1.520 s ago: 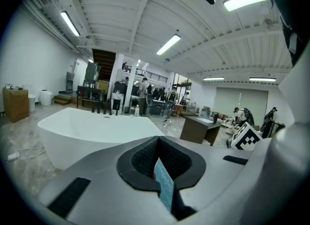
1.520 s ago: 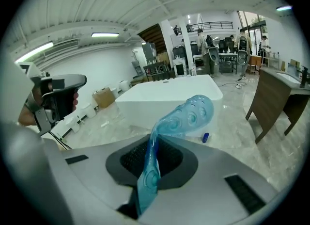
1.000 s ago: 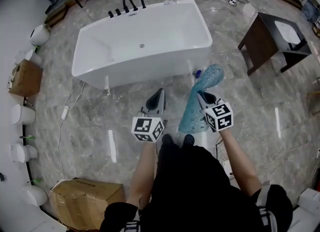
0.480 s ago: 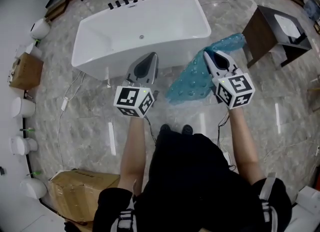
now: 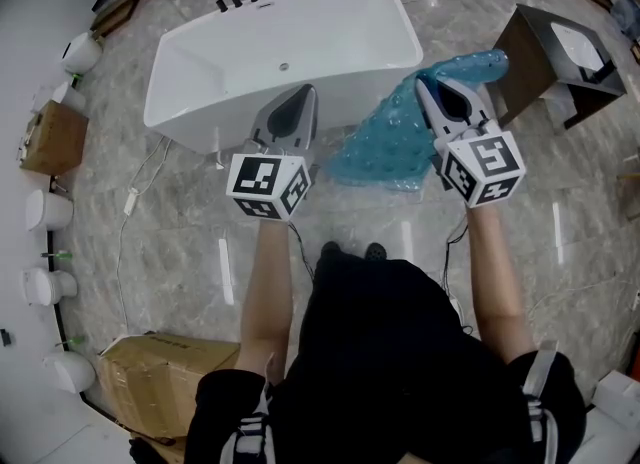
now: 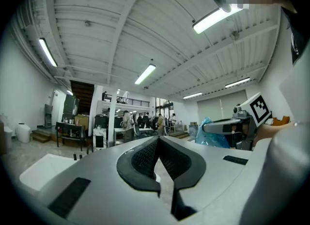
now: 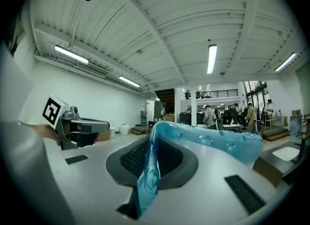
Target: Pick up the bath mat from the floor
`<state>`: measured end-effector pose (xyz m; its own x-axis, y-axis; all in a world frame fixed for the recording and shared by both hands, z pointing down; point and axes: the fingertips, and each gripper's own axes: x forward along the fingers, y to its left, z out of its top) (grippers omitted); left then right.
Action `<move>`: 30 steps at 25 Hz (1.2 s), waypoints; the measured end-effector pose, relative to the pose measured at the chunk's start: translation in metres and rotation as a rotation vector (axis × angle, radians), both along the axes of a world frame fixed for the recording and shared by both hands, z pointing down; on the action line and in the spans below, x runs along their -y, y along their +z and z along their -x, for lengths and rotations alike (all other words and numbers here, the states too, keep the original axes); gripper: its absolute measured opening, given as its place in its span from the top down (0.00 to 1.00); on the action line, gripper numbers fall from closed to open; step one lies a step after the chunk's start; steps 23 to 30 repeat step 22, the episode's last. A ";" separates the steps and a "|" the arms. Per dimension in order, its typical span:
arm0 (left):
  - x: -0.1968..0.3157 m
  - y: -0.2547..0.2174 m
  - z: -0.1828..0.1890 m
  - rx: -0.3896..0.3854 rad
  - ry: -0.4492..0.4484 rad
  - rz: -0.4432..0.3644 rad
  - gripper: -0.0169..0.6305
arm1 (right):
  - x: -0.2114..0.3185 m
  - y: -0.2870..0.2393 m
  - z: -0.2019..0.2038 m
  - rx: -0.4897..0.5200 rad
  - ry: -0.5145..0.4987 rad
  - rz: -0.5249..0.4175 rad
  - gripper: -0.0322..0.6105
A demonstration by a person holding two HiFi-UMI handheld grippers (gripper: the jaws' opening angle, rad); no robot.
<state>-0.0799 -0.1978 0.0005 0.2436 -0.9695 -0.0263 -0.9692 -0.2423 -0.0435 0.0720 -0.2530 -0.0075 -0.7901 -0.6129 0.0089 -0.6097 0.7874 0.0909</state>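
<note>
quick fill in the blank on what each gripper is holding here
1. The right gripper is shut on the ____ bath mat.
2. The left gripper is shut and holds ____.
3. The bathtub beyond both grippers is ____ in colour.
Missing words: blue; nothing; white.

- left gripper [image 5: 303, 94]: smooth grey shell, black ribbed pads [image 6: 143, 158], white cube [image 5: 265, 184] printed with black square markers
- right gripper [image 5: 428, 84]: same grey shell, same marker cube
- black top [image 5: 400, 352], short sleeves [image 5: 232, 414] with white stripes
- dark shoes [image 5: 330, 250]
</note>
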 end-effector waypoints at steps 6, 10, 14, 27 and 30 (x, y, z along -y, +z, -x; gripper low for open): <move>-0.003 -0.002 0.002 0.010 -0.008 0.000 0.95 | -0.002 0.011 -0.008 -0.017 0.021 0.023 0.90; -0.006 0.001 0.008 0.015 -0.018 0.006 0.96 | -0.006 0.011 -0.008 -0.022 0.031 0.020 0.90; -0.010 0.004 0.009 0.018 -0.020 0.013 0.96 | -0.007 0.012 -0.010 -0.028 0.031 0.026 0.90; -0.008 0.005 0.006 0.018 -0.021 0.013 0.95 | -0.011 0.007 -0.011 -0.022 0.015 0.010 0.90; -0.008 0.005 0.006 0.018 -0.021 0.013 0.95 | -0.011 0.007 -0.011 -0.022 0.015 0.010 0.90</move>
